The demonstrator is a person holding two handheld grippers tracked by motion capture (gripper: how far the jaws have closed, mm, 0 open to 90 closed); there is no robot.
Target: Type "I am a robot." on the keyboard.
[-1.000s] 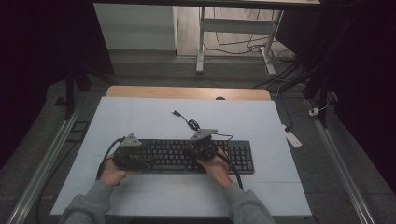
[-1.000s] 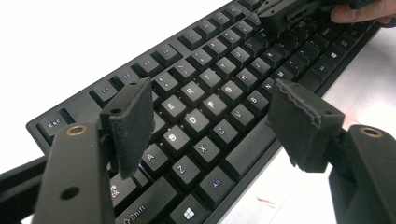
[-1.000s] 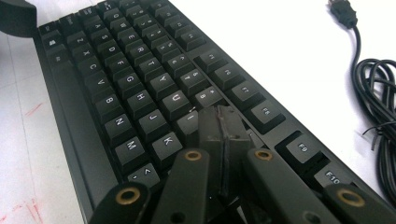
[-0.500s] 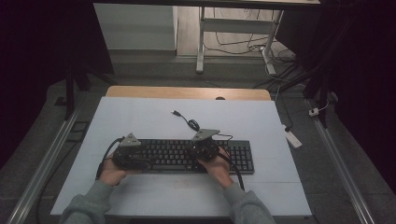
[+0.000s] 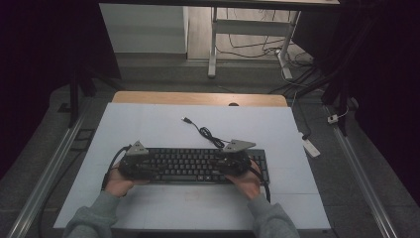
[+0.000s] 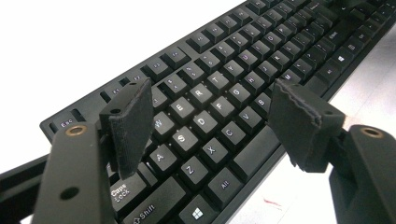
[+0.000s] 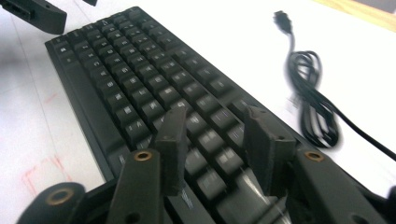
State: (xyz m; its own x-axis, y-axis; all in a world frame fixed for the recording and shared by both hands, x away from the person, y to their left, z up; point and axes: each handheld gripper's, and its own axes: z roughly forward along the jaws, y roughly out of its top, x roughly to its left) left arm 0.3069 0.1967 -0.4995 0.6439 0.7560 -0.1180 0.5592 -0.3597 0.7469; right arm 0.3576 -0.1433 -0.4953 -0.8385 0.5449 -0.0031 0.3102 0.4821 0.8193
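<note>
A black keyboard lies across the white table top, and its coiled black cable with a USB plug runs off behind it. My left gripper hovers over the keyboard's left end. It is open, its pads wide apart above the letter keys, holding nothing. My right gripper is over the right part of the keyboard. Its jaws have just been opening and now stand open above the keys, nothing between them. The cable lies beyond them.
The white board ends in a wooden strip at the back. A white power strip lies off the right edge. Metal rails run along both sides. Faint red marks show on the board in front of the keyboard.
My right hand and its gripper have shifted to the right along the keyboard. The left hand and the keyboard have stayed where they were.
</note>
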